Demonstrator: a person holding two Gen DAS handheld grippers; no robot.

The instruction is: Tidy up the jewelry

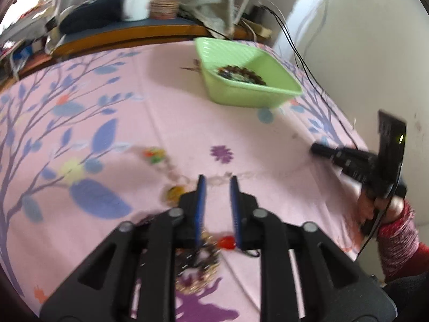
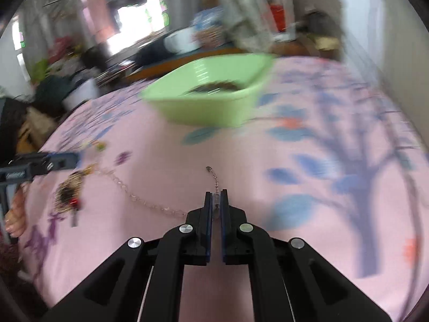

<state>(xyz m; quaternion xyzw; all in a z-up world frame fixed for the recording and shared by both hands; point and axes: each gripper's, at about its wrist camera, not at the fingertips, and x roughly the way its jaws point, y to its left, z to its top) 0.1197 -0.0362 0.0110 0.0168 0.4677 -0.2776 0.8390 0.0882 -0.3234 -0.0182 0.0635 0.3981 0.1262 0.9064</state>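
Right gripper (image 2: 216, 196) pinches pale beaded chain (image 2: 150, 204), seemingly bound for green plastic basket (image 2: 214, 107); left gripper (image 1: 217, 181) hangs parted over tangled jewelry (image 1: 198, 265).

No legible text, labels, brands or numbers anywhere.

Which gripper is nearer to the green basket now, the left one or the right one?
Right. The right gripper, shut on a pale bead chain, is nearer the green basket. The left gripper hovers open farther back, above tangled jewelry.
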